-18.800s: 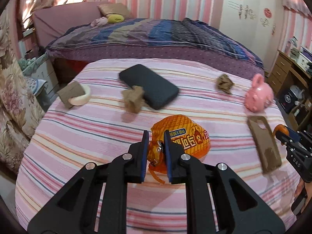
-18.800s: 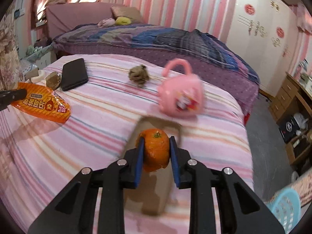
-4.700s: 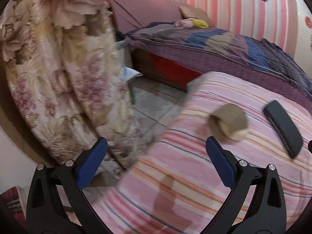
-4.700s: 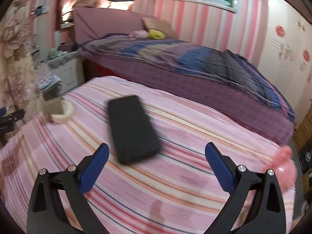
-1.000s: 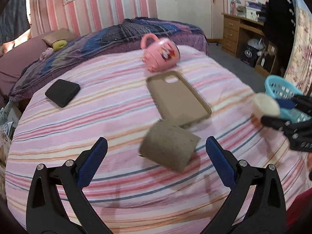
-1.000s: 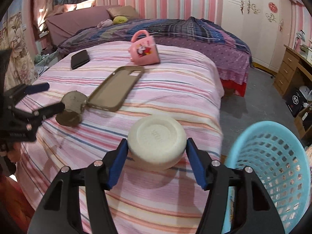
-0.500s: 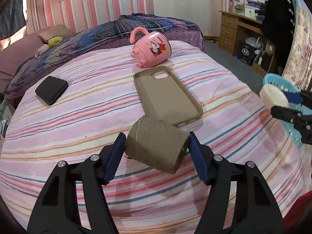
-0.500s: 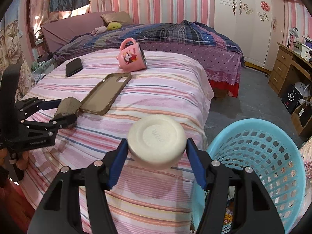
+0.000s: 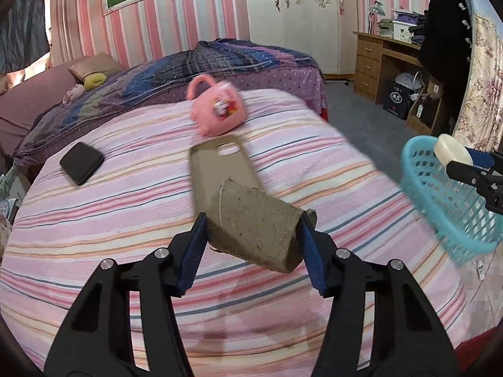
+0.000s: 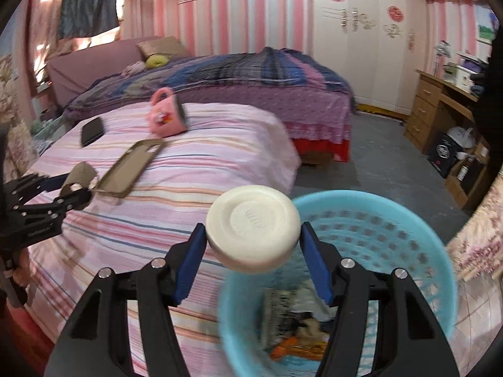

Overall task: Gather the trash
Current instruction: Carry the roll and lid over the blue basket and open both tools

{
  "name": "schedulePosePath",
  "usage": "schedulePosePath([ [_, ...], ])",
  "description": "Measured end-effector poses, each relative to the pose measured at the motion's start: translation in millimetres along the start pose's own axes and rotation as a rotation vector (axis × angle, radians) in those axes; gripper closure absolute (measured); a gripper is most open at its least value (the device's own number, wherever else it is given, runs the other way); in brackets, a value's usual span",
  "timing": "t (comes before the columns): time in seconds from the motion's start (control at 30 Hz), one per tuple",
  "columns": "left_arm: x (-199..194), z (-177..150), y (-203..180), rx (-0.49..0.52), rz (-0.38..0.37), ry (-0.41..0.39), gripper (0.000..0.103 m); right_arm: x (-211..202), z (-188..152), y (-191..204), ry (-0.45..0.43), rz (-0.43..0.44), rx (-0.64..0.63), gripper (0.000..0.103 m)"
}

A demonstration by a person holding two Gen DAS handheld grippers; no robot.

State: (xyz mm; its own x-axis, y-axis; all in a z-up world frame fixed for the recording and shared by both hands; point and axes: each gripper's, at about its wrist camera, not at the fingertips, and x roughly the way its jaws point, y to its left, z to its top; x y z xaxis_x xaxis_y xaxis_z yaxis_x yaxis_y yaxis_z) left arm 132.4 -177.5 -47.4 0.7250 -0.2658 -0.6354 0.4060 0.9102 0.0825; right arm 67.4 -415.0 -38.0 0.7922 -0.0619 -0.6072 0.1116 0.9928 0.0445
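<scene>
The left gripper (image 9: 251,229) pinches a grey-brown cardboard tube (image 9: 256,231) by its 2 sides; its jaws have just been closing, and the blue pads now press on the tube, which hangs tilted above the pink striped bedspread (image 9: 125,213). In the right wrist view the same tube (image 10: 78,176) shows small at the left edge, clamped in the left gripper (image 10: 74,188) above the bed.

The right gripper (image 10: 253,238) clamps a round cream-white plastic lid (image 10: 253,227) between its 2 blue pads, face toward the camera. The lid sits above the near rim of a light blue perforated plastic basket (image 10: 371,229) that stands on the floor just beside the bed. Crumpled wrappers and an orange packet (image 10: 295,348) lie in the bottom of the basket, blurred. From the left wrist view the basket (image 9: 446,201) appears at the right, with the lid (image 9: 451,154) and the right gripper (image 9: 462,160) over its rim.

On the bedspread lie a tan phone case (image 9: 220,169), open side up, a pink mug (image 9: 218,110) tipped on its side just beyond it, and a black phone (image 9: 81,163) well apart to the left.
</scene>
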Motion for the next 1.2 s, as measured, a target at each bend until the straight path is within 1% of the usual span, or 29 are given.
schedulePosePath([
  [0.03,-0.2,4.0,-11.5,-0.007,-0.010,-0.010,0.048,-2.6,-1.7,-6.3,-0.002,-0.014,0.007,0.043],
  [0.07,-0.1,6.6,-18.2,-0.012,-0.017,-0.015,0.048,-8.5,-8.6,-23.2,-0.003,-0.063,0.020,0.043],
  [0.13,0.1,13.9,-37.9,-0.017,-0.037,-0.027,0.048,-11.7,-10.2,-31.6,-0.002,-0.087,0.027,0.043],
  [0.17,0.2,17.9,-50.4,-0.014,-0.049,-0.035,0.048,-17.8,-18.2,-49.6,-0.001,-0.117,0.055,0.043],
  [0.23,0.0,24.3,-76.4,0.001,-0.067,-0.053,0.048,-20.1,-21.3,-61.7,-0.002,-0.133,0.074,0.043],
  [0.27,0.4,26.7,-86.8,0.006,-0.074,-0.059,0.048,-24.9,-28.8,-77.7,0.000,-0.172,0.097,0.043],
  [0.33,0.9,30.2,-109.9,0.020,-0.092,-0.071,0.048,-26.3,-30.9,-87.4,0.001,-0.191,0.108,0.043],
  [0.37,1.3,32.3,-123.4,0.029,-0.102,-0.078,0.048,-29.7,-35.8,-99.4,-0.003,-0.215,0.130,0.043],
  [0.47,4.8,37.4,-158.4,0.056,-0.134,-0.085,0.048,-28.8,-37.5,-117.1,-0.006,-0.240,0.145,0.043],
  [0.57,9.5,40.7,-183.0,0.082,-0.150,-0.086,0.047,-28.8,-40.6,-132.1,-0.010,-0.250,0.156,0.043],
  [0.67,14.6,41.1,-197.4,0.094,-0.160,-0.080,0.040,-33.1,-43.4,-142.0,-0.021,-0.253,0.165,0.043],
  [0.73,15.9,41.5,-200.8,0.089,-0.155,-0.077,0.027,-34.5,-45.5,-143.3,-0.026,-0.253,0.169,0.043],
  [0.77,15.3,41.5,-200.5,0.085,-0.152,-0.079,0.023,-35.8,-46.5,-144.6,-0.030,-0.251,0.170,0.043],
  [0.8,14.4,41.9,-199.0,0.079,-0.148,-0.082,0.016,-36.4,-46.5,-143.7,-0.034,-0.246,0.169,0.043],
  [0.83,12.7,42.0,-195.0,0.070,-0.139,-0.088,0.012,-36.6,-46.3,-144.0,-0.035,-0.242,0.168,0.043],
  [0.93,8.3,43.4,-182.5,0.048,-0.106,-0.098,0.008,-32.9,-42.2,-138.4,-0.039,-0.218,0.160,0.043],
  [1.03,-0.5,43.6,-161.5,0.019,-0.071,-0.108,0.006,-30.6,-39.2,-133.0,-0.042,-0.209,0.161,0.042],
  [1.07,-5.2,42.2,-152.6,0.011,-0.058,-0.114,0.006,-30.1,-37.2,-131.0,-0.054,-0.193,0.170,0.040],
  [1.1,-10.1,40.3,-143.2,0.002,-0.045,-0.117,0.006,-30.0,-36.9,-129.6,-0.057,-0.194,0.173,0.030],
  [1.13,-14.9,38.2,-133.8,-0.005,-0.032,-0.118,0.006,-29.6,-36.0,-127.5,-0.062,-0.196,0.176,0.023],
  [1.2,-25.0,34.2,-116.1,-0.023,-0.004,-0.124,0.006,-28.6,-34.9,-119.6,-0.064,-0.213,0.179,0.015],
])
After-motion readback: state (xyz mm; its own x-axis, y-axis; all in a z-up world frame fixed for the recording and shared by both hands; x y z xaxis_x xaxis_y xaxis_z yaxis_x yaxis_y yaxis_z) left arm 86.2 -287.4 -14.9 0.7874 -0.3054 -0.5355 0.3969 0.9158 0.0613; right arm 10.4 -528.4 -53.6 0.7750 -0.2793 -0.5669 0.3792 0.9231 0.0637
